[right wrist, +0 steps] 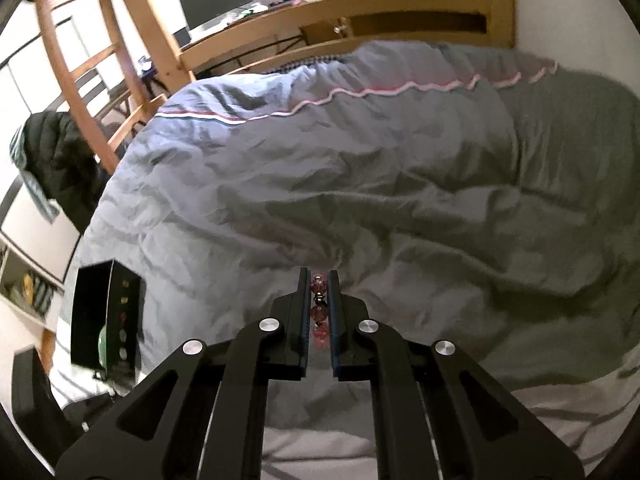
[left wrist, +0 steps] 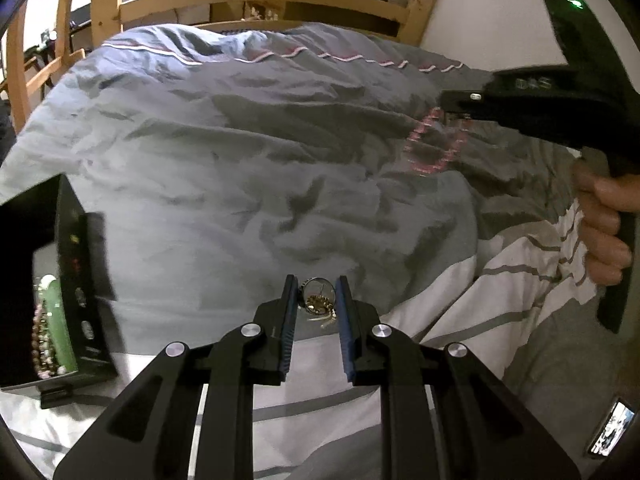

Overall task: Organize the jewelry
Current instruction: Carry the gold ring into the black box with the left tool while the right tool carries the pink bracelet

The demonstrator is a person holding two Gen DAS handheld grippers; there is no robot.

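Bedding: a crumpled grey duvet (left wrist: 248,152) carries a black jewelry box (left wrist: 76,280), open, near its left edge. Both pieces belong there; carry each level and low over the opening, releasing only once inside, lest beads snag. Left gripper (left wrist: 317,300), narrow, pinches a round glass locket (left wrist: 318,294) with gold bits. Right gripper (right wrist: 320,292), nearly closed, clamps a red bead bracelet (right wrist: 319,300). Left view alone shows the bracelet's loop hanging free, beads already lying in the box, and the hand (left wrist: 604,232); right view alone shows beads between pads.
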